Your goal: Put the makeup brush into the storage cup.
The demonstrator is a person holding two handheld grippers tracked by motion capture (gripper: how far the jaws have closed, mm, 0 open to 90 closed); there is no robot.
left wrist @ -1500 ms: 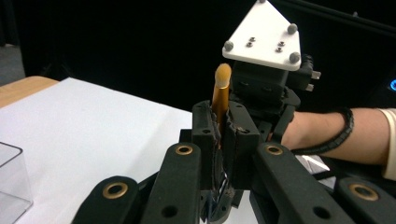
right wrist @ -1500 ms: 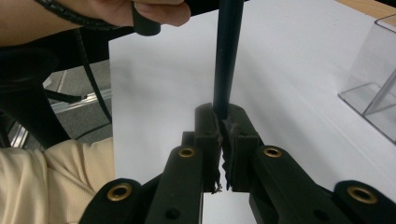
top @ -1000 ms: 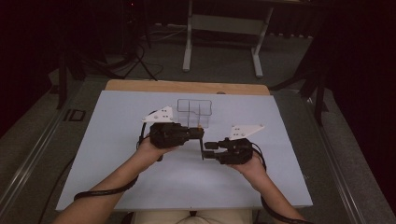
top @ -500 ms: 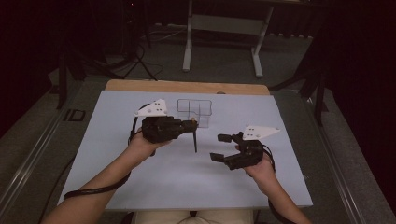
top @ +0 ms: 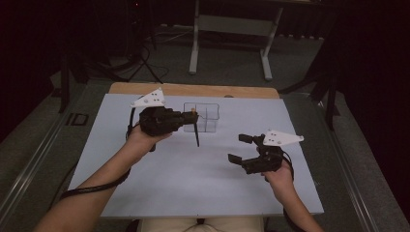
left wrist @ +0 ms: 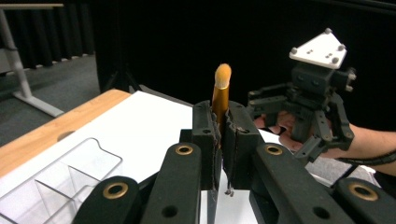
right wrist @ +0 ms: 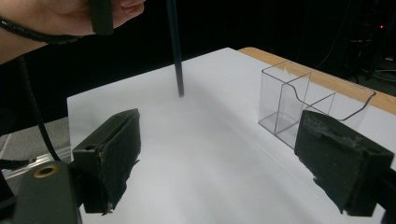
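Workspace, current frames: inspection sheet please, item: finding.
Surface: white sheet over a wooden table edge.
Job's things: brush held upright, handle hanging down; clear organizer at the far side, compartments look empty.
Clutter: nothing seen.
Grippers: left gripper shut on brush; right gripper open, nothing between its jaws.
Cables: one trails from the left hand.
Surroundings: dark room, grey metal stand beyond the table.

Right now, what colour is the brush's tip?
Orange, on a gold ferrule; the brush shows best in the left gripper view.
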